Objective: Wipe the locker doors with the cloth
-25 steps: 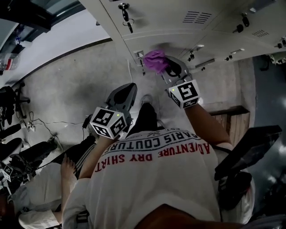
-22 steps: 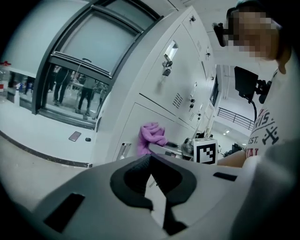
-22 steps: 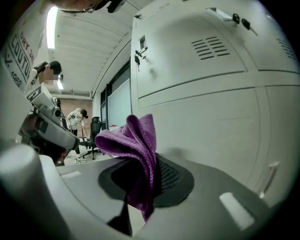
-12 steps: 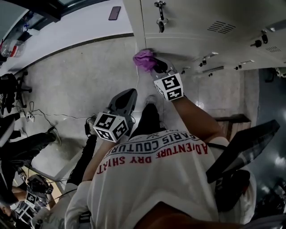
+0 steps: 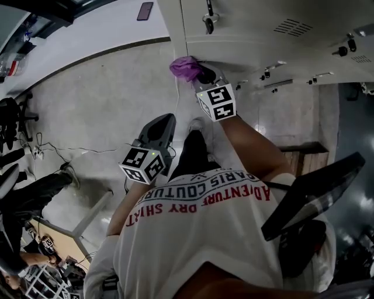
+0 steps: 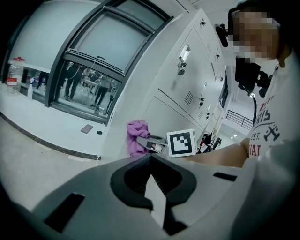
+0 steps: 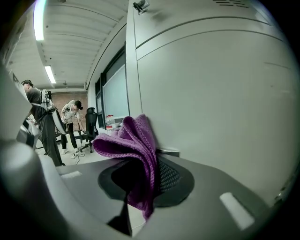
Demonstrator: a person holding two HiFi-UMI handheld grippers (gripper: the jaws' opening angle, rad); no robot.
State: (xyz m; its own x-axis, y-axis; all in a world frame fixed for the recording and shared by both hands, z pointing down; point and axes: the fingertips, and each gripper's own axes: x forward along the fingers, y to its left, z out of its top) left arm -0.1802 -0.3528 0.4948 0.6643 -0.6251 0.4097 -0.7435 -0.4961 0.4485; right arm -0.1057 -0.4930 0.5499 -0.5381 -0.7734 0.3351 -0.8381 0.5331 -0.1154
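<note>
While the right gripper [image 5: 203,75] clamps the cloth [image 5: 184,66] on the locker door [image 5: 251,26] — left gripper [image 5: 165,121] closed, empty (idling) — a hard swipe might yank it loose.

- Pale, mottled concrete floor [image 5: 87,111], with cables [image 5: 55,157] trailing at the left.
- Large dark-framed window [image 6: 103,47] in the far wall.
- Ceiling strip lights [image 7: 38,21] lit.
- Black office chair [image 7: 90,124] far off.

One purple knitted cloth [image 5: 184,67]; two grey hand-held two-jaw grippers, the left gripper [image 5: 165,119] and the right gripper [image 5: 203,73], each carrying one black-and-white marker cube [image 5: 143,162]; one bank of pale metal lockers [image 5: 251,17]; beyond, two standing people [image 7: 43,119] and one black office chair [image 7: 89,125].
</note>
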